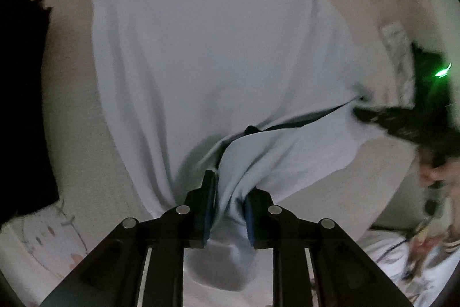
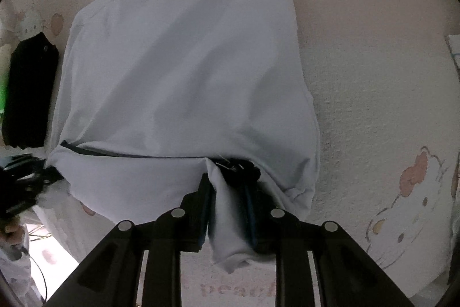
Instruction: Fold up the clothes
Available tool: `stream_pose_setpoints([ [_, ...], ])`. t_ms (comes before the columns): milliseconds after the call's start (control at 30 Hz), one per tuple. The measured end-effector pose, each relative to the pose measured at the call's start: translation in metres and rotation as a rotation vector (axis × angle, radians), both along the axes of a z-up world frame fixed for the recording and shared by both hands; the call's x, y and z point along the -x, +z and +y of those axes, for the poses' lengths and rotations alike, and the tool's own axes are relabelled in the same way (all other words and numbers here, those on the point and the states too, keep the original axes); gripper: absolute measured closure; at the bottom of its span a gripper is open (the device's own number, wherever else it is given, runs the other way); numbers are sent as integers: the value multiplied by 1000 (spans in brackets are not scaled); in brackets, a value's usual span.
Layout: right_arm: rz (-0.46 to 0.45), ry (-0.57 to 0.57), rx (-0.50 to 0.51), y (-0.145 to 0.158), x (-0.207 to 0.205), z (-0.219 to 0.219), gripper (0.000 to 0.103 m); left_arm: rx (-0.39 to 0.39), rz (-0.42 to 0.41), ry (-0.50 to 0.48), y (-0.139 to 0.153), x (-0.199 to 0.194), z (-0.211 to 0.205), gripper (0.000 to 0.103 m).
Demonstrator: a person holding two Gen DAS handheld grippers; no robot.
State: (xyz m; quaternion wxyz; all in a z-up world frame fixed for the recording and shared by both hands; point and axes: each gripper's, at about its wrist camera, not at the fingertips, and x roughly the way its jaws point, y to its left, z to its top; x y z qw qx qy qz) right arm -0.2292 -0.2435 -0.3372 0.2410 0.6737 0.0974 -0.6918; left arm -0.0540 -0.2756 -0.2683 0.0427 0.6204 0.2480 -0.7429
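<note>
left gripper (image 1: pixel 228 192) clamped on a bunched edge of the white shirt (image 1: pixel 207 48); right gripper (image 2: pixel 228 200) likewise pinching another fold. shirt draped over a pink printed sheet (image 2: pixel 373 76), black cloth (image 2: pixel 28 94) alongside.

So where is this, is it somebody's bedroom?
Probably a bedroom, on a bed. The white shirt lies on a pink cartoon-cat sheet, with dark folded clothes beside it.

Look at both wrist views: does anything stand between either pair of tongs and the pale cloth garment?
Nothing visible does. The left tongs and right tongs each already have the pale cloth garment bunched between their pads.
</note>
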Motion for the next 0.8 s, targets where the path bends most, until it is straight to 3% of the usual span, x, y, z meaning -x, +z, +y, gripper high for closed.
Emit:
stream_pose_setpoints([
  [100, -7, -10, -25, -2, 2, -6, 82, 19, 70, 41, 21, -19, 7, 61],
  [133, -7, -10, -32, -3, 2, -7, 82, 38, 96, 54, 29, -27, 10, 46],
  [167, -3, -7, -40, -3, 2, -9, 81, 100, 146, 64, 40, -44, 20, 36],
  [233, 6, 1, -55, -4, 1, -13, 81, 181, 200, 91, 48, -40, 25, 36],
  [300, 15, 7, -62, -5, 1, -15, 81, 214, 224, 107, 51, -41, 39, 36],
  [367, 17, 3, -59, -6, 1, -17, 81, 253, 223, 107, 49, -24, -17, 36],
  [567, 18, 7, -38, -11, 4, -13, 81, 336, 167, 83, 30, -38, -4, 36],
  [733, 20, 10, -39, -15, 8, -12, 80, 472, 185, 42, 17, -30, 5, 36],
  [800, 28, 22, -39, -15, 8, -12, 78, 482, 197, 29, 12, -27, 3, 43],
])
